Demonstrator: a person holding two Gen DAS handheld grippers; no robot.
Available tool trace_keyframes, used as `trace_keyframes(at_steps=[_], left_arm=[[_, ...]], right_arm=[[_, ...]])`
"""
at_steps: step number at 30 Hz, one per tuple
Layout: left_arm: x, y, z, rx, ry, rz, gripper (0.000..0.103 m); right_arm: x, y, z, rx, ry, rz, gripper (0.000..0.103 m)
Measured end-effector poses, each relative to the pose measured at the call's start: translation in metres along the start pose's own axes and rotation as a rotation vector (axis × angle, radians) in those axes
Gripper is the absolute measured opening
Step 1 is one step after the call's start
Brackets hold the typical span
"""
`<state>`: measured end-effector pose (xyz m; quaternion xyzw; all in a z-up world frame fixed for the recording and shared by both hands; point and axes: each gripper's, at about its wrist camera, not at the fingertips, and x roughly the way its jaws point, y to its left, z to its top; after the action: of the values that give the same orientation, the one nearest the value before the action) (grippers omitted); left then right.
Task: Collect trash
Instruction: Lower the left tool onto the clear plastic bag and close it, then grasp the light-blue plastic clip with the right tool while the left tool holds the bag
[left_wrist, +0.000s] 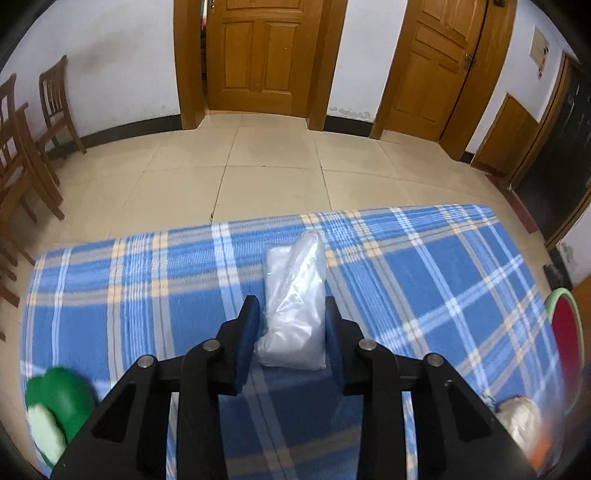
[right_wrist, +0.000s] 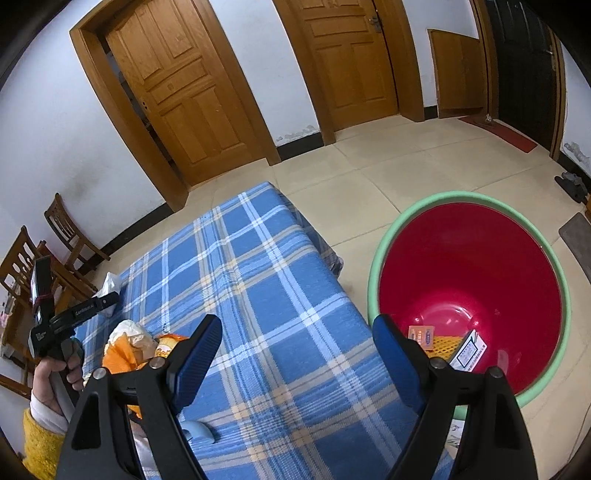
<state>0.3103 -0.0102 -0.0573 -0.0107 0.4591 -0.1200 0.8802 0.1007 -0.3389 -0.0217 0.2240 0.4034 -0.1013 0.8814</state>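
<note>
Left gripper (left_wrist: 291, 310) clamps a crumpled, translucent white plastic bag (left_wrist: 293, 295) lying on the blue plaid cloth (left_wrist: 147, 295).

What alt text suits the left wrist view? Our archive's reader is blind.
The left gripper is closed on a clear plastic bag lying on a blue plaid cloth. Beyond are tiled floor and wooden doors.

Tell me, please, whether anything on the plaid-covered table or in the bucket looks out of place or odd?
Nothing is spilled or damaged. The litter still on the plaid cloth is what stands out: a clear plastic bag between the left gripper fingers and crumpled orange-and-white wrappers. The red bucket already holds some trash.
</note>
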Motion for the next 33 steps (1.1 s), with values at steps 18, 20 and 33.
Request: trace_keyframes(at_steps=[18,20,33], left_arm=[[-0.1,-0.009,-0.05,-0.116,-0.092,-0.076,0.035],[-0.109,-0.01,-0.057,-0.129,-0.102,-0.078,0.035],[-0.152,-0.009,-0.115,-0.243,-0.126,-0.067,0.035]], right_arm=[[-0.018,0.022,-0.014,-0.058,0.002,0.114,0.086],[-0.019,0.025,-0.017,-0.065,0.003,0.124,0.086],[-0.025,0.042,-0.042,-0.13,0.046,0.171,0.086]])
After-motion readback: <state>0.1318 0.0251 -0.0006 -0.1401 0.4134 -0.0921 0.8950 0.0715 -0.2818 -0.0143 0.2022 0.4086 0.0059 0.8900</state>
